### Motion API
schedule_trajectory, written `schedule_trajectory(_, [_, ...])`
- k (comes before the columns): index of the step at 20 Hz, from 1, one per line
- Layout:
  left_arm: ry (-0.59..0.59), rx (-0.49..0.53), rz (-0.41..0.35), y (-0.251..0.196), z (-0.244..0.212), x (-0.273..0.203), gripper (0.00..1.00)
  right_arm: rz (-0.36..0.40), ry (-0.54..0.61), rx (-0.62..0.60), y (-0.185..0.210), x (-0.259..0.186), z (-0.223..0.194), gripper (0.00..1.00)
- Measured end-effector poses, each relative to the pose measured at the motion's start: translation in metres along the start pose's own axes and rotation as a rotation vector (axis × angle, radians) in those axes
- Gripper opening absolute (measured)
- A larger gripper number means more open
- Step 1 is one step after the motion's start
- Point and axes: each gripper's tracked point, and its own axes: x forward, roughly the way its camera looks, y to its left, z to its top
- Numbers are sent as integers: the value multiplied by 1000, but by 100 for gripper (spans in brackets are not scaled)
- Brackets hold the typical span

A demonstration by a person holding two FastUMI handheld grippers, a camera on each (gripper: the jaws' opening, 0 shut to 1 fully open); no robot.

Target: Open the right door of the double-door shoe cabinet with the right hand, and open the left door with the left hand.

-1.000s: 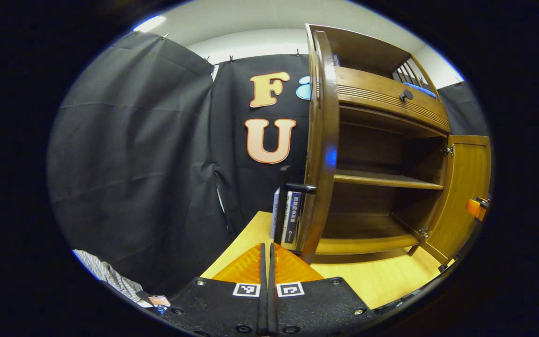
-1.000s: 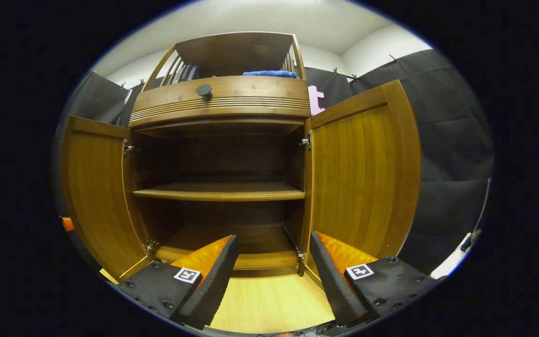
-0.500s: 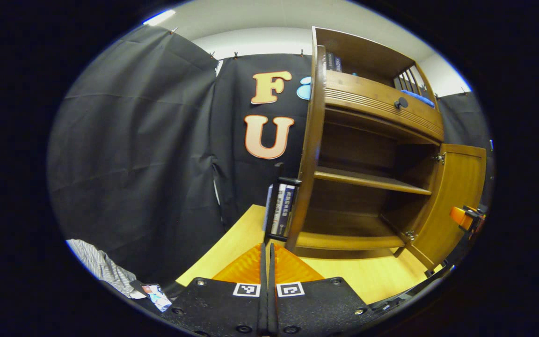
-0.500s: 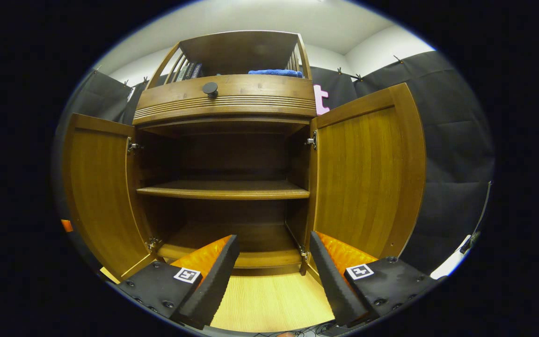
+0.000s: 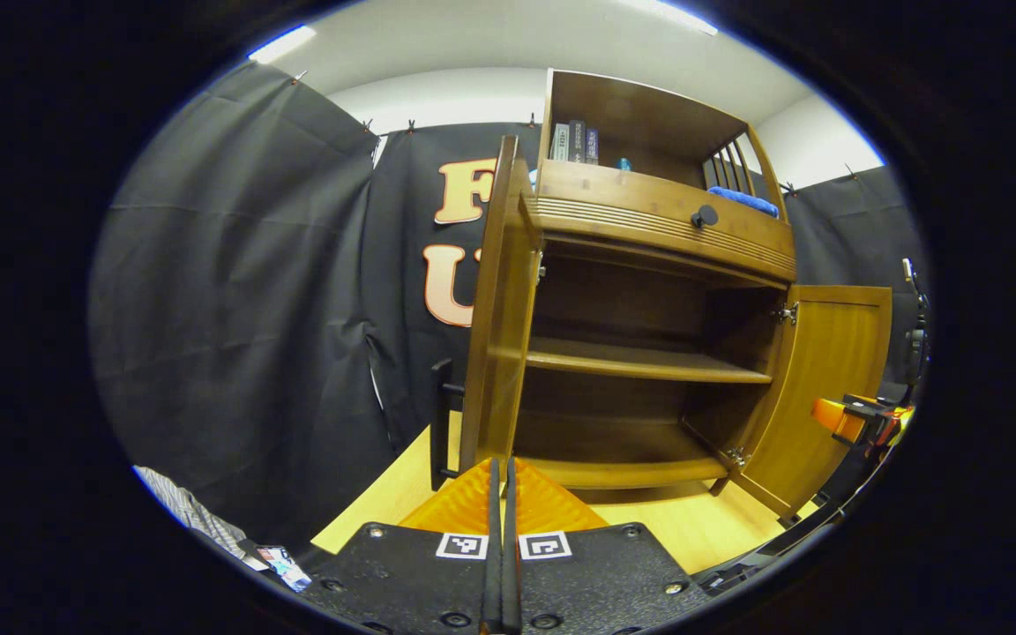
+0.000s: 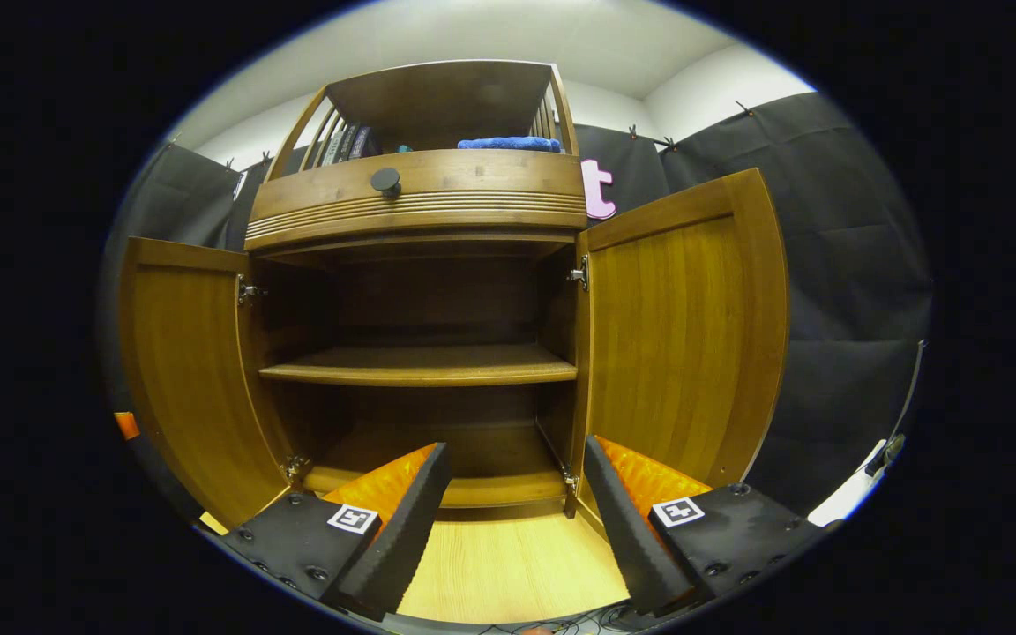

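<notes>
- At the far left, in the right gripper view, we see the left door of the shoe cabinet swung wide on its hinges, its inner face turned toward us.
- Our left gripper, in the left gripper view, is clenched with its fingers pressed together on nothing; it sits just in front of that door's edge, seen end-on, and we cannot tell whether it touches the wood.
- In the middle, the cabinet stands on the pale wooden table with its interior exposed: one shelf crosses it and both levels look bare.
- Above, a drawer front carries a dark knob, and a blue cloth lies on the top rack beside some books.
- Our right gripper is released, its fingers spread wide and holding nothing, low before the opening.
- To the right, the right door stands fully swung out, clear of the gripper.
- We judge both openings done; what seems left is drawing both hands back from the cabinet.
</notes>
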Motion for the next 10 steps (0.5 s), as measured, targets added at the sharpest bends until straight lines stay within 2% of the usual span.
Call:
schedule_trajectory(1, [-8,-3,-2,-1,3,0,0,4,1,7,0,-2,4,98])
schedule_trajectory(2, [-12,-5,-6,-3,4,2,0,6,-5,11,1,-4,8,92])
schedule_trajectory(6, [-16,-22,-31,-12,7,4,0,-8,-39,-9,-7,-13,22,91])
schedule_trajectory(7, [-14,-26,-44,-15,7,4,9,-12,-48,-19,-8,-14,23,91])
schedule_trajectory(8, [-13,-27,-59,-18,8,3,3,-18,-54,-28,-10,-16,25,92])
schedule_trajectory(9, [-11,-24,-70,-20,7,3,7,-24,-56,-32,-12,-17,25,92])
schedule_trajectory(10, [-8,-19,-83,-22,6,4,14,-29,-54,-30,-13,-18,25,92])
